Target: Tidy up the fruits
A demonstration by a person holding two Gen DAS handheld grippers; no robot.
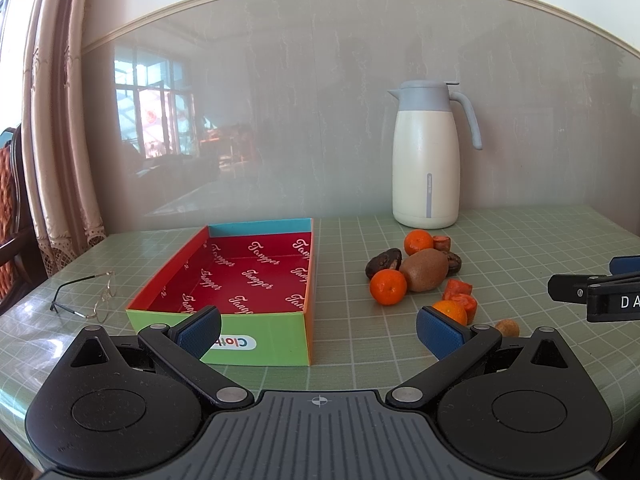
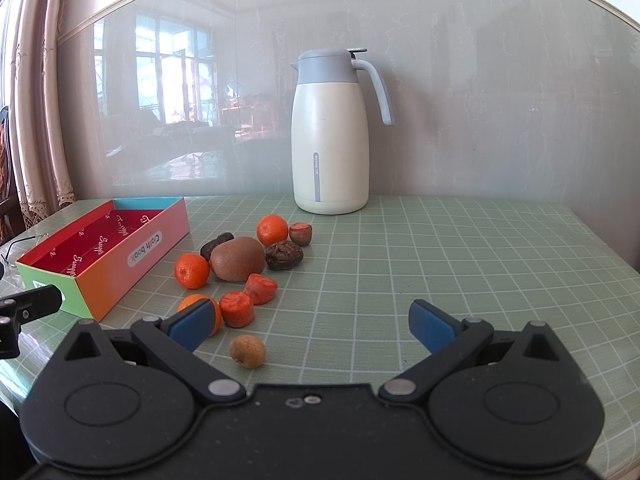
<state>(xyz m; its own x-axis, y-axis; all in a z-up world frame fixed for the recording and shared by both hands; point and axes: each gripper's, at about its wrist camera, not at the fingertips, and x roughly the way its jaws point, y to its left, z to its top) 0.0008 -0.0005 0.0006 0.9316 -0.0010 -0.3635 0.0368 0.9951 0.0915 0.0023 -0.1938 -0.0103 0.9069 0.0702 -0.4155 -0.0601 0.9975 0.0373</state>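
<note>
Spectacles [image 1: 86, 298], folded open, far left on the green gridded cloth [image 2: 440, 264]. Box [image 1: 236, 276], red-lined and open-topped, nothing inside, just right of them. Left gripper [image 1: 318, 330], fingers spread wide, holding nothing, low before the box's near wall. Fruit cluster right of the box, all on the cloth: kiwi [image 2: 237, 259] central, touching two dark dates [image 2: 285, 255]; three mandarins [image 2: 192, 270] around it, the nearest partly hidden behind a blue pad; orange-red chunks [image 2: 237, 309], possibly carrot; one small brown longan-like fruit [image 2: 247, 351] nearest. Right gripper [image 2: 312, 326], fingers apart, empty, the small brown fruit between them. Jug [image 2: 330, 132], cream and grey, upright at the wall behind.
</note>
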